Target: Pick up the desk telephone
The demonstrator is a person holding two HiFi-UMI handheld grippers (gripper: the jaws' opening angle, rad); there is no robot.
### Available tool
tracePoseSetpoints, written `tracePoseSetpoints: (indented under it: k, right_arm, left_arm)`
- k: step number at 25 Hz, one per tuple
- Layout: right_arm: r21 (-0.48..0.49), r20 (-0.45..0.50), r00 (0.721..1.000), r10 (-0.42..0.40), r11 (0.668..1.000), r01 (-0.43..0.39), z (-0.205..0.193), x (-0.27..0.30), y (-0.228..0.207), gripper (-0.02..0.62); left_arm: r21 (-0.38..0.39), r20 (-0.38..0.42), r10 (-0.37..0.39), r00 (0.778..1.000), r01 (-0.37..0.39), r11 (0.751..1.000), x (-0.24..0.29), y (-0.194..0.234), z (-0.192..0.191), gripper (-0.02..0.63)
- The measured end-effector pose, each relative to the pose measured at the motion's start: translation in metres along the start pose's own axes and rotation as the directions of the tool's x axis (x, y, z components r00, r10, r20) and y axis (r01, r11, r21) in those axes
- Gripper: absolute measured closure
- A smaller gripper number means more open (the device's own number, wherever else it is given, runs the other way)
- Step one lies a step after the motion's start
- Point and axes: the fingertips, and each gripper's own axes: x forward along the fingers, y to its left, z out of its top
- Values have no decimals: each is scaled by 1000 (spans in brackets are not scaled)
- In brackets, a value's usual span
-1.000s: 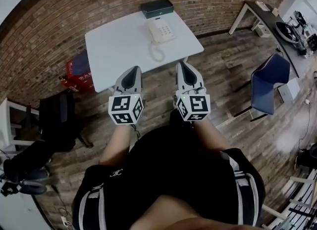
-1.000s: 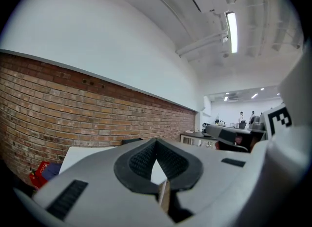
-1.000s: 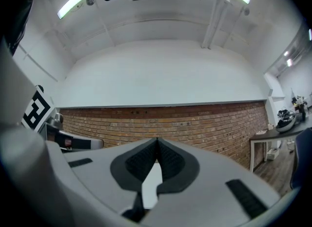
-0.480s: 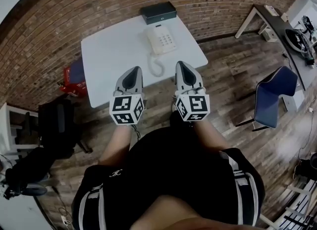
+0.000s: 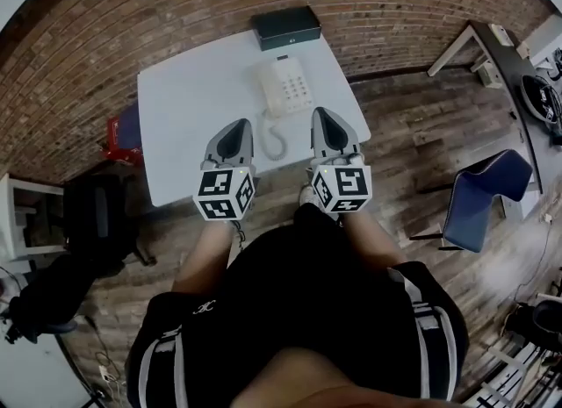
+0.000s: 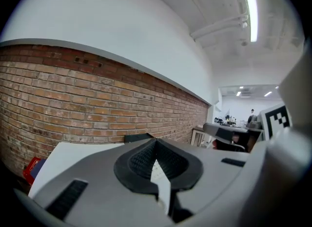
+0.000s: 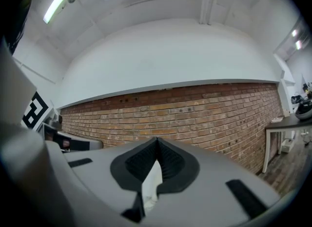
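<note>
The desk telephone (image 5: 287,87) is creamy white and sits flat on the white table (image 5: 184,108). It is on the far half of the table, a bit to the right of the middle, and it is turned a little. Its handset (image 5: 271,90) lies in place along the left side, and the buttons (image 5: 298,85) are on the right side. A curly white cord (image 5: 276,139) comes out of the near end and loops toward the table's near edge
</note>
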Motion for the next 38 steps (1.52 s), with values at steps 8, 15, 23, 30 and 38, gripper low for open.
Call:
tracePoseSetpoints:
  k: [8,15,23,30,38]
  right_arm:
    - [23,-45,997,66,998,-65,-12,66,-50,598]
    - [43,-108,987,119,992,-115,-30,119,-101,598]
    - [53,-157,972,175,984,-168,-41,161,-110,598]
    - [47,-246,953,176,984,-169,-77,190,-108,598]
    - [76,-393,891,226,974,-213,-128,216,-104,598]
  left_arm:
    - [-106,-65,32,997,-38,994,80,5,0,605]
    - [-102,-100,111,989,-122,987,133,16,3,604]
    - [-135,-124,165,978,-181,974,166,38,0,604]
    - [-171,-193,146,970,-180,969,189,68,-26,605]
    - [-437,-303,48,952,-183,880,212,100,-81,604]
